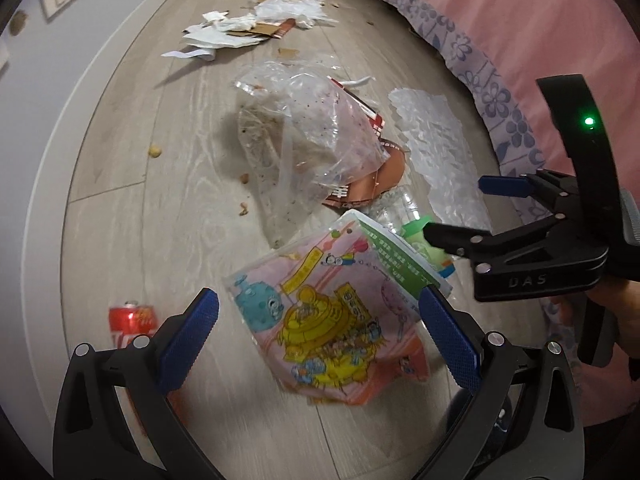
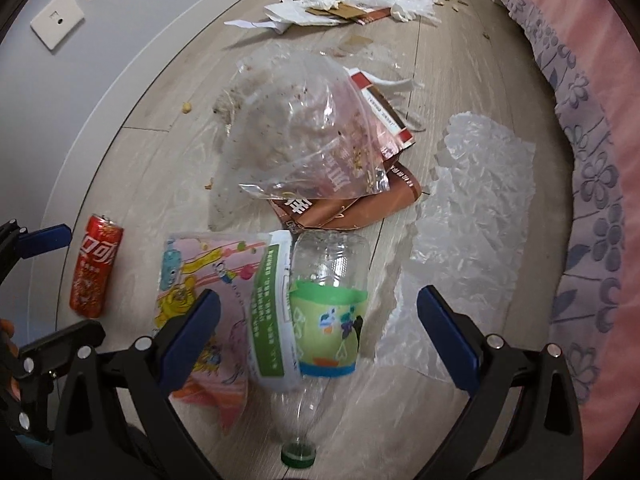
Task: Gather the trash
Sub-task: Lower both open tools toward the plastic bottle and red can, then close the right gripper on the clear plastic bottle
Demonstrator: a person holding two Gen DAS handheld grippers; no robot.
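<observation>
Trash litters a wooden floor. A pink cartoon-printed wrapper (image 1: 328, 320) (image 2: 200, 280) lies between the wide-apart fingers of my left gripper (image 1: 320, 344), which is open. A clear plastic bottle (image 2: 324, 312) with a green label and green cap lies below my right gripper (image 2: 320, 340), also open; the wrapper's green-and-white edge overlaps the bottle. In the left wrist view the right gripper (image 1: 460, 212) hangs open at the right, above the bottle (image 1: 404, 216). A red cola can (image 1: 130, 320) (image 2: 94, 266) lies to the left. A dirty clear bag (image 1: 304, 140) (image 2: 304, 136) sits further ahead.
Brown printed cardboard (image 2: 352, 208) lies under the clear bag. A crinkled clear plastic sheet (image 2: 472, 200) (image 1: 436, 152) spreads at the right. Paper scraps and tissue (image 1: 240, 28) (image 2: 344, 8) lie far ahead. A pink bed skirt (image 2: 592, 160) borders the right, a white wall (image 2: 48, 92) the left.
</observation>
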